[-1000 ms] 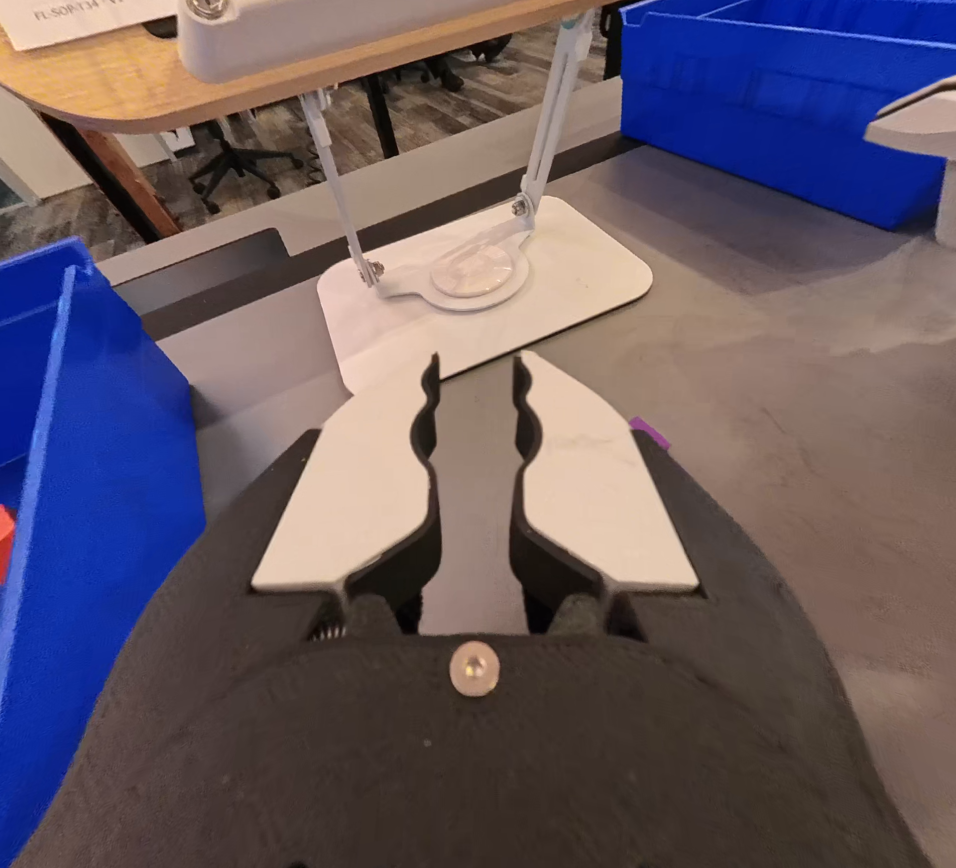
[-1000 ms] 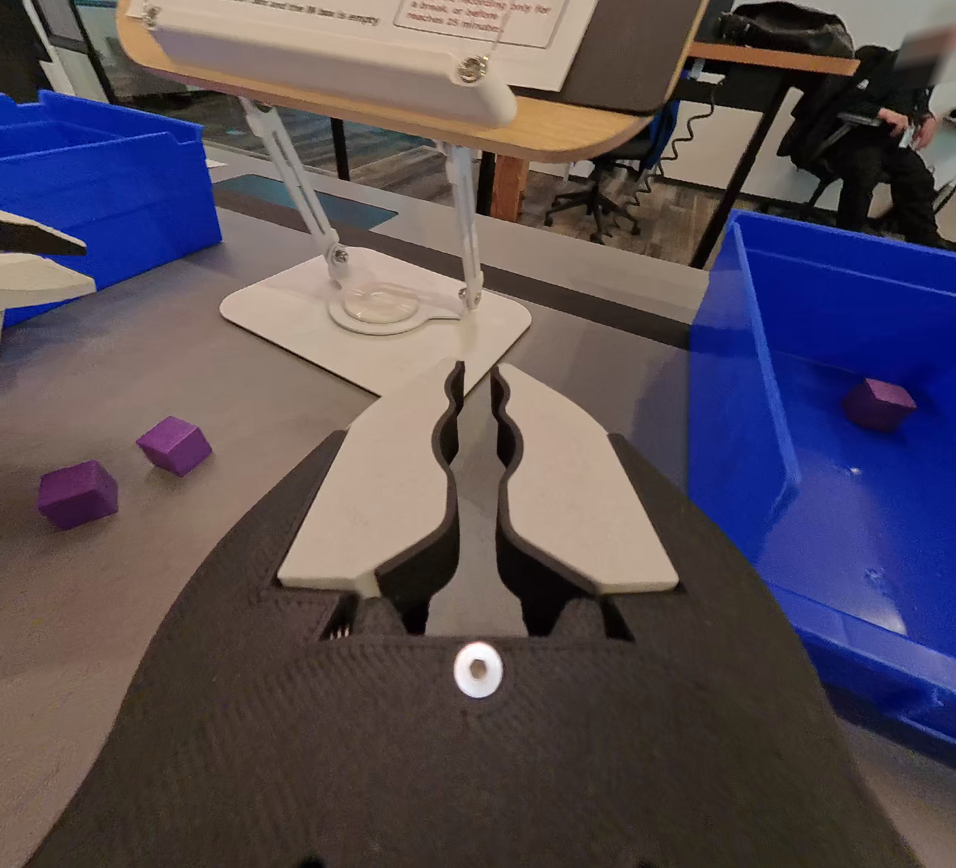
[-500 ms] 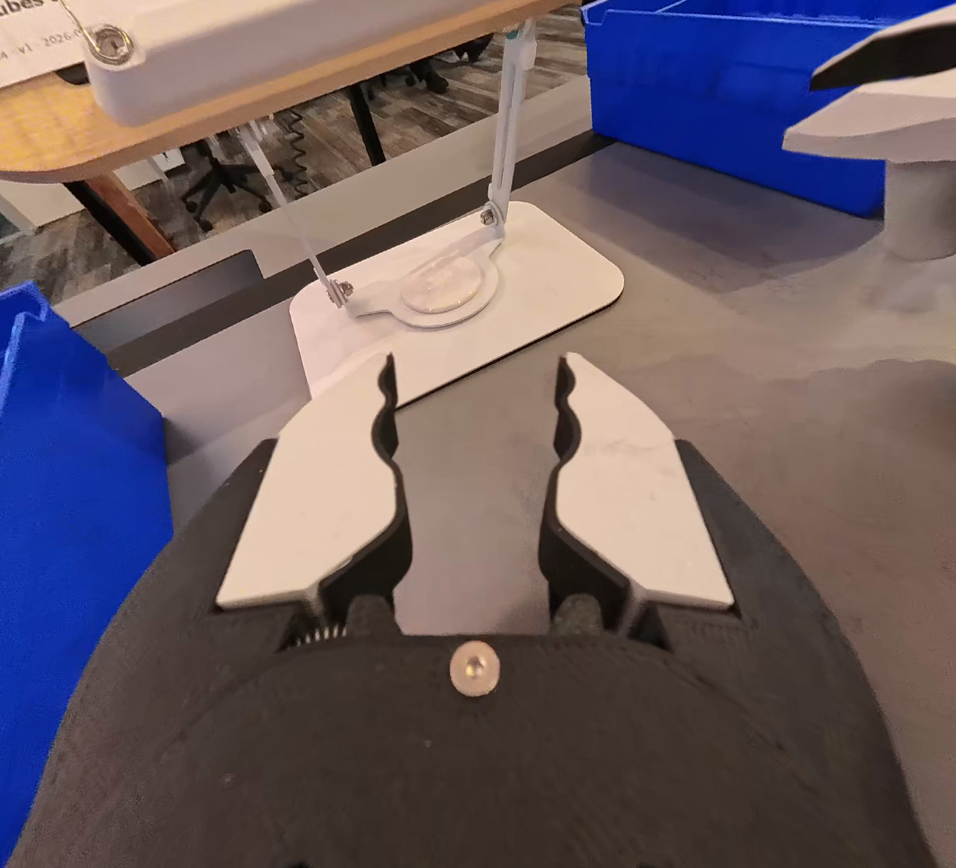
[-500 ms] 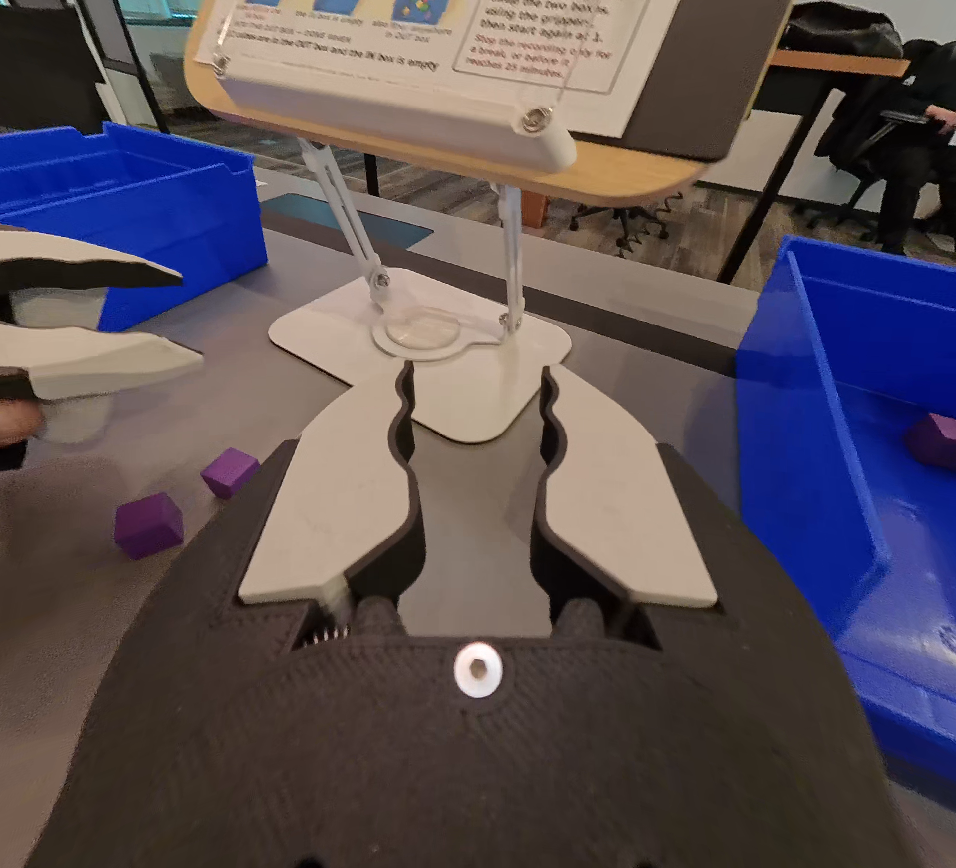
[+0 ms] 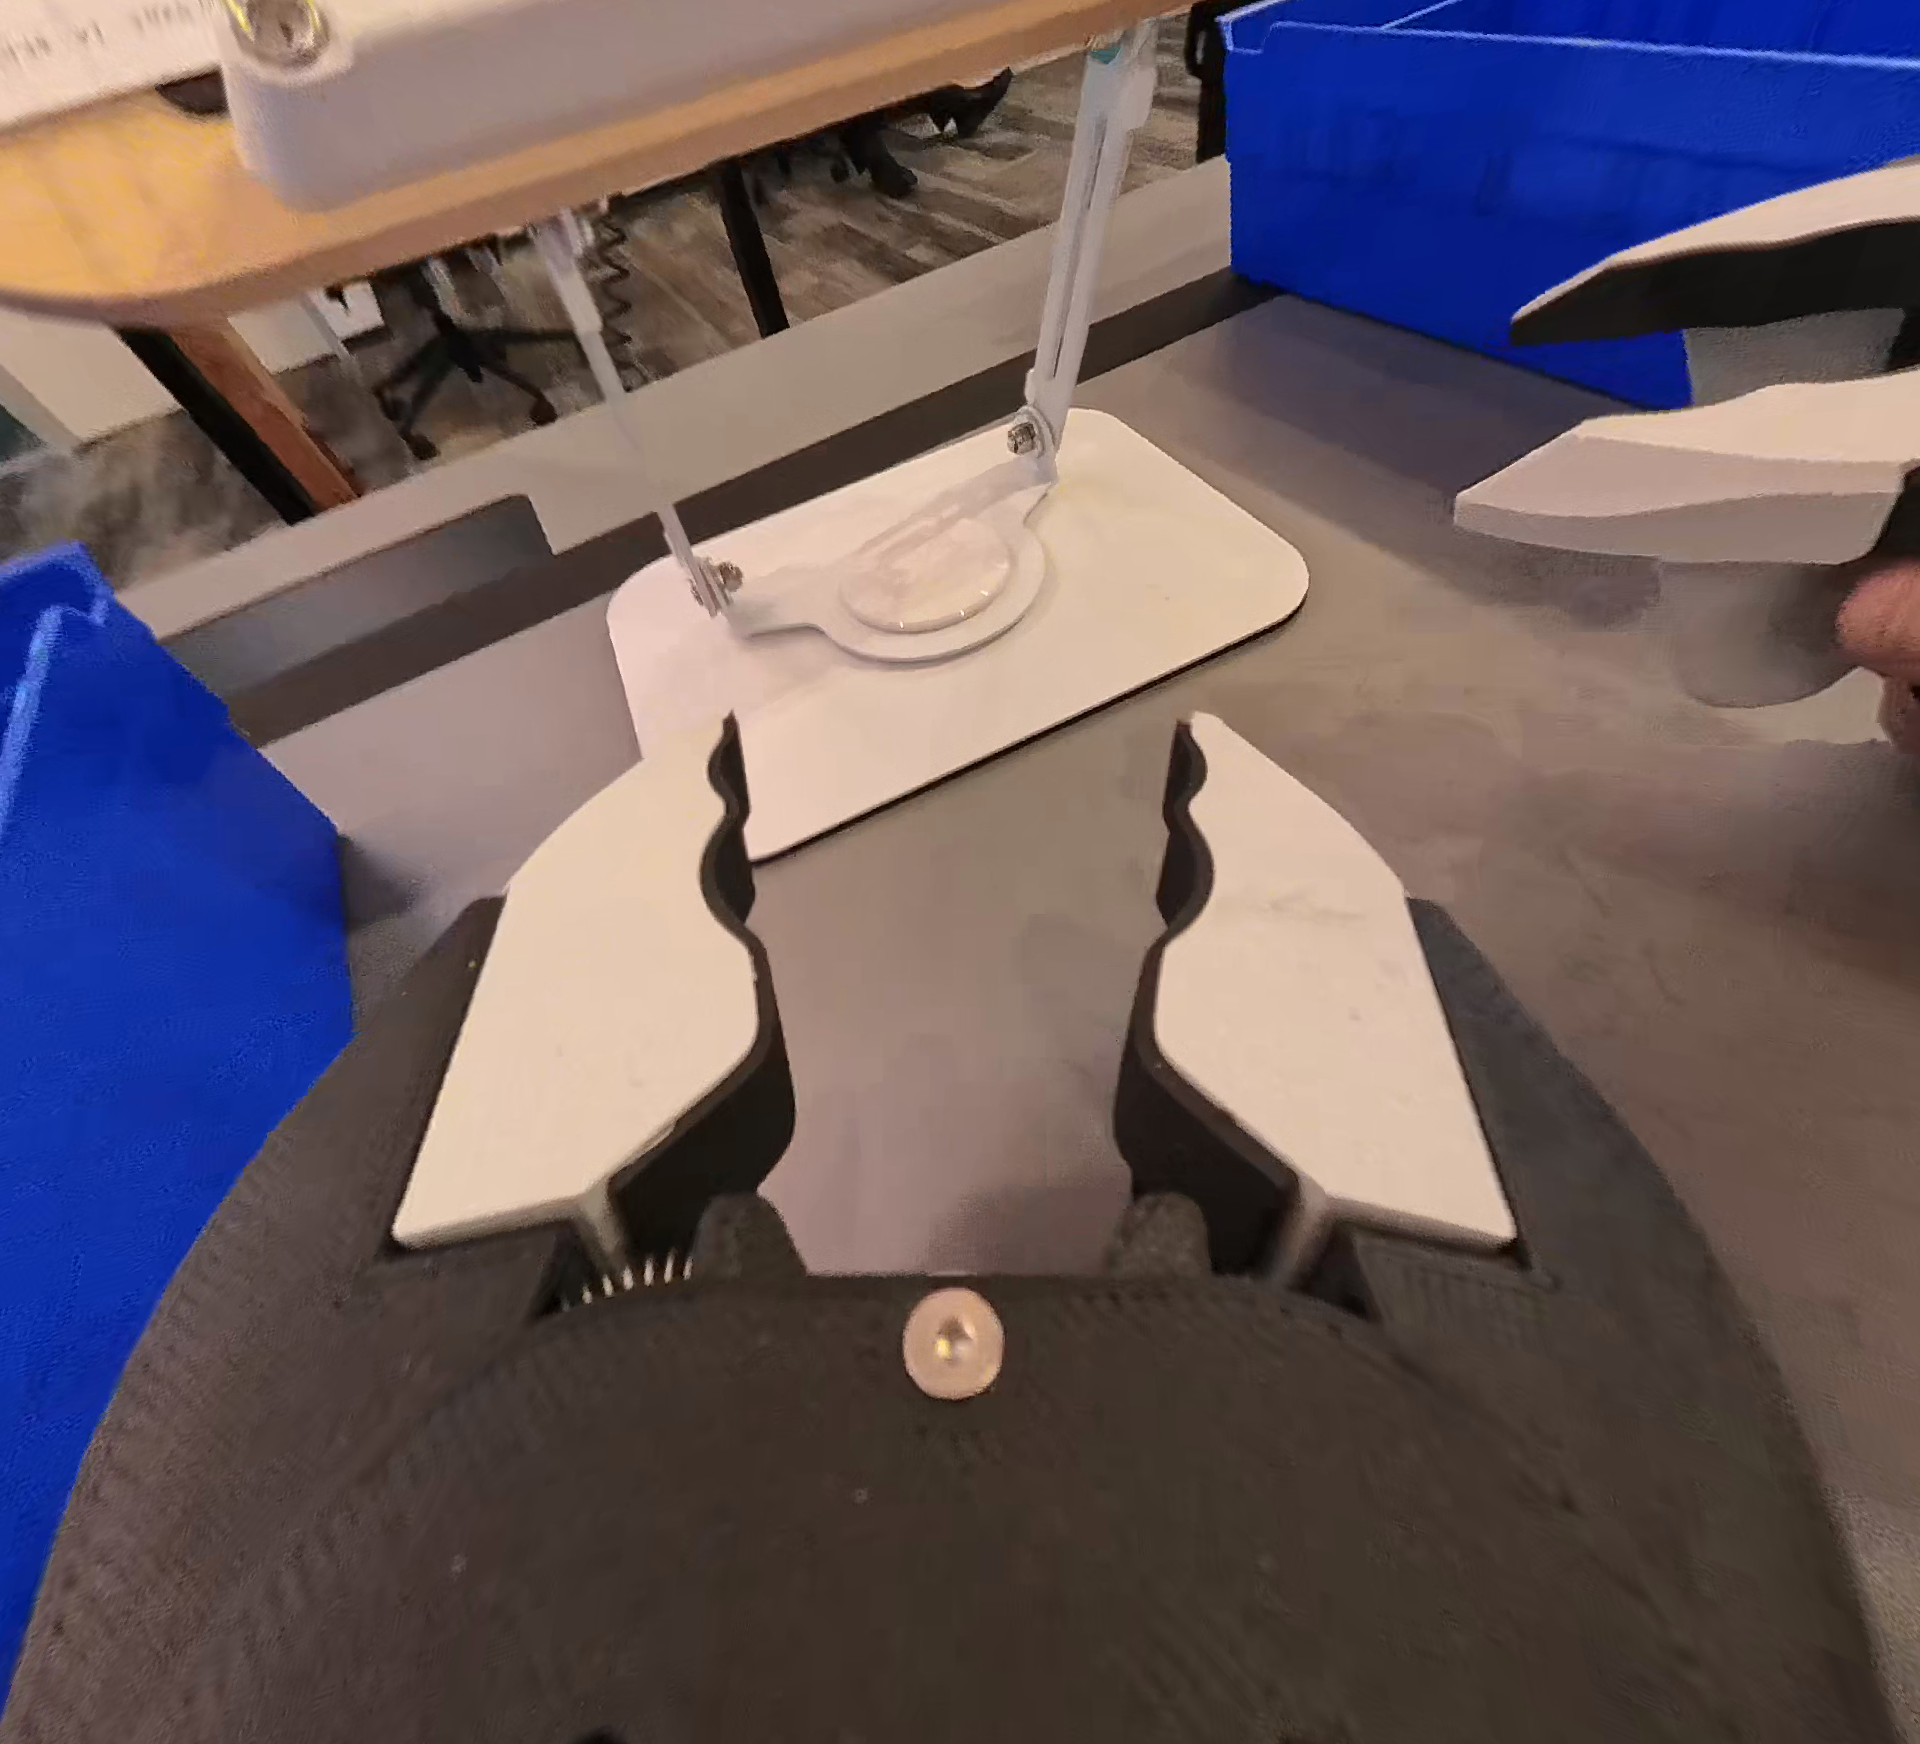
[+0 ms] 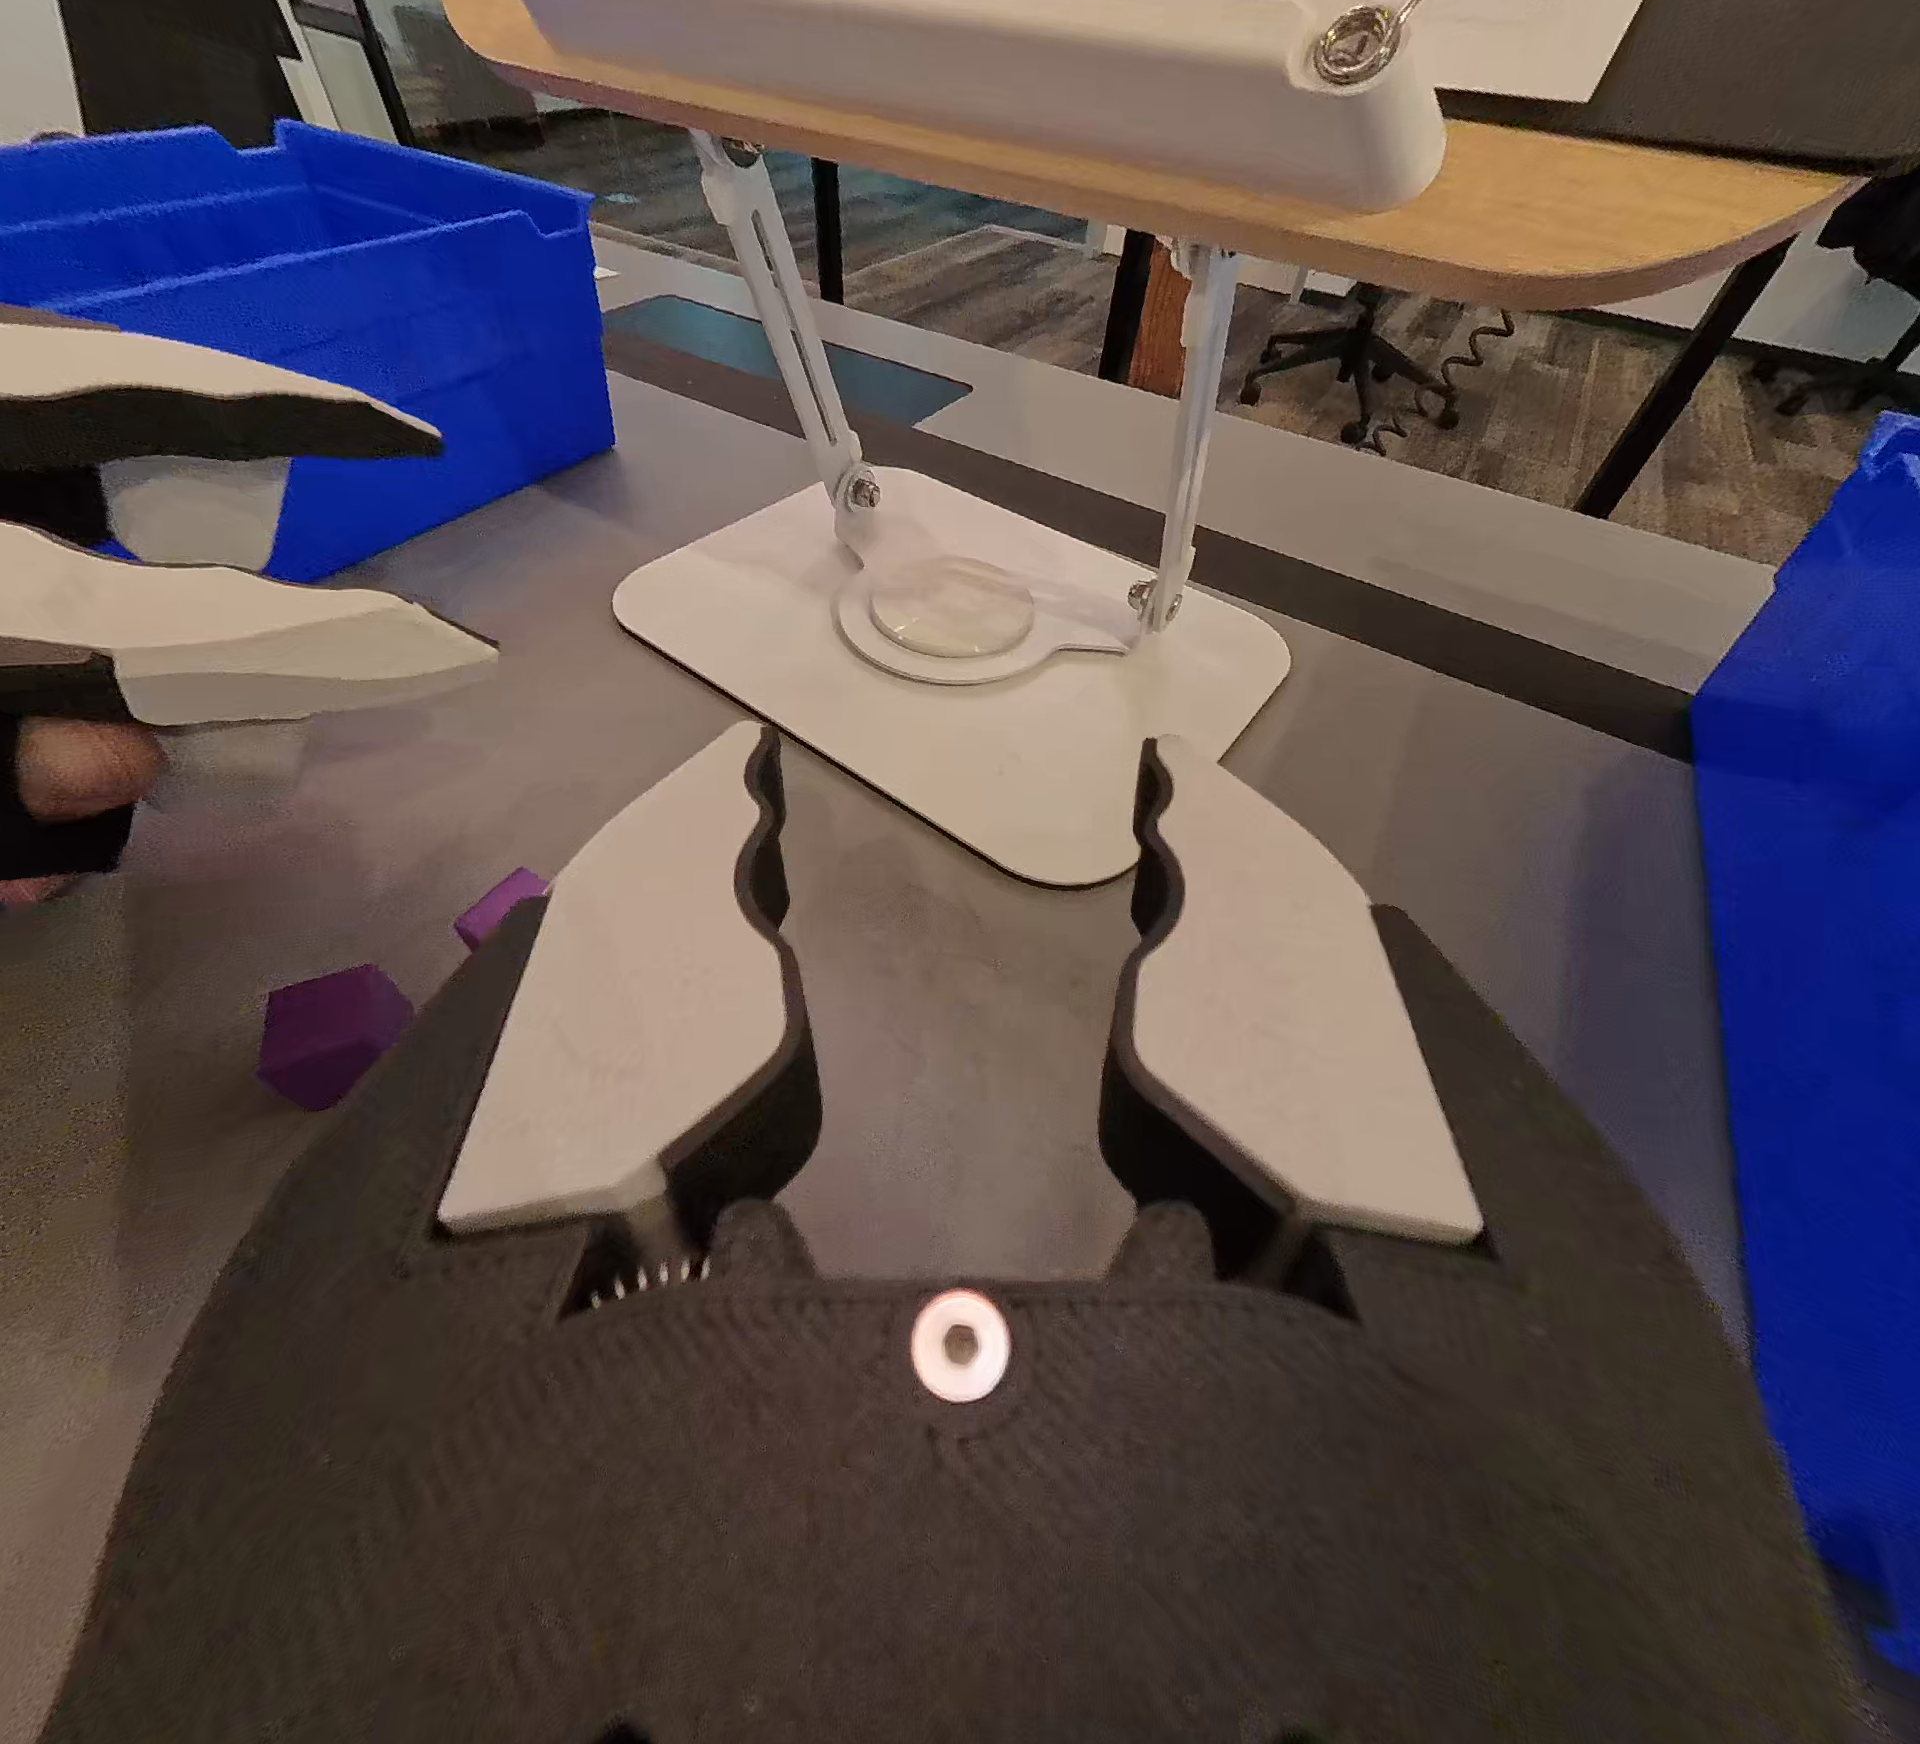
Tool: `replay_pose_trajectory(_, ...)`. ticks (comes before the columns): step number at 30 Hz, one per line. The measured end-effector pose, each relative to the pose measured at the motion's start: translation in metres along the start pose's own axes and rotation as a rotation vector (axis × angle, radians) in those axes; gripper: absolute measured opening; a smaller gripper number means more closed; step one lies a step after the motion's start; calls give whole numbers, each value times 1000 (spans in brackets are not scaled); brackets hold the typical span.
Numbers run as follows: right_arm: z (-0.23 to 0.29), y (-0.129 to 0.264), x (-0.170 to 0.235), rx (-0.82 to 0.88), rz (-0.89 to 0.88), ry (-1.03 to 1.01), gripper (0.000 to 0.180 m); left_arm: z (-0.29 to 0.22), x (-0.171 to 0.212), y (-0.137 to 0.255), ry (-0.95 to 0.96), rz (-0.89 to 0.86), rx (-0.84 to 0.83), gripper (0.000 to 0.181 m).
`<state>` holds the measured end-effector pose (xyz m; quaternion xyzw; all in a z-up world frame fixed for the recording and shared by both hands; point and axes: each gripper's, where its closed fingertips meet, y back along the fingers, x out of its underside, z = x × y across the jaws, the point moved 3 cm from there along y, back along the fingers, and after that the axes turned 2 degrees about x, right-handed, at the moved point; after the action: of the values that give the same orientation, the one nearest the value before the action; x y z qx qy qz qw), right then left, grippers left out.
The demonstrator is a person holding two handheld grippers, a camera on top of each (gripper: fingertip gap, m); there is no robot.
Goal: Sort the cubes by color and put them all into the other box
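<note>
two purple cubes [image 6: 330, 1045] lie on the grey surface [image 6: 312, 821] just left of the right gripper [image 6: 956, 759], its jaws released and empty, level and aimed at the white stand base [image 6: 966, 718]. the left gripper [image 5: 961, 749], jaws likewise spread and empty, faces the same base; the cubes likely sit to its right, unseen. blue boxes [image 6: 343, 312] flank both.
</note>
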<state>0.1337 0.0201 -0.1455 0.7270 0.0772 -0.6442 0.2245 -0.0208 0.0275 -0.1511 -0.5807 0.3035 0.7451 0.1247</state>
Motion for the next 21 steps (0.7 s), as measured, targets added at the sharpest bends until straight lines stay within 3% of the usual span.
replay_pose_trajectory(21, 4, 3, 7, -49, 46, 7, 70, -1, 1, 12, 36, 24, 46, 86)
